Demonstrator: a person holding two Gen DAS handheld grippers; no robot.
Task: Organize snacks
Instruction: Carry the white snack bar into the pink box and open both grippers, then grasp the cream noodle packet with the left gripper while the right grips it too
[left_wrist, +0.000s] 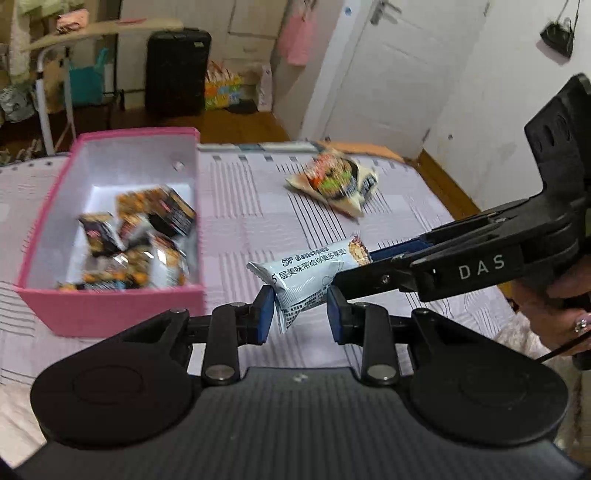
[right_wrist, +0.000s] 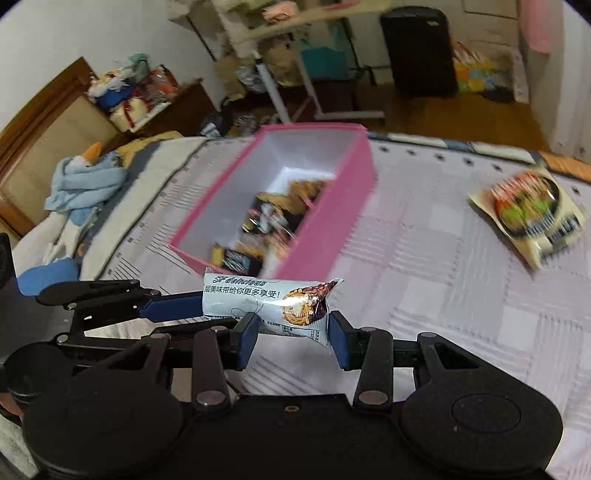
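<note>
A light blue snack bar wrapper (left_wrist: 310, 277) hangs above the bed, held at both ends. My left gripper (left_wrist: 300, 314) is shut on its lower end. My right gripper (right_wrist: 291, 338) is shut on its other end, and it enters the left wrist view (left_wrist: 373, 266) from the right. The bar also shows in the right wrist view (right_wrist: 266, 306), with my left gripper's fingers (right_wrist: 170, 308) reaching in from the left. A pink box (left_wrist: 110, 310) with several dark snack packs stands on the bed at left. A cream snack bag (left_wrist: 334, 181) lies further back on the bed.
The bed has a pale lilac checked sheet (left_wrist: 251, 214). A blue and white plush toy (right_wrist: 81, 192) lies at the bed's left side. A black suitcase (left_wrist: 177, 70), a white door (left_wrist: 399, 62) and a cluttered rack stand beyond the bed.
</note>
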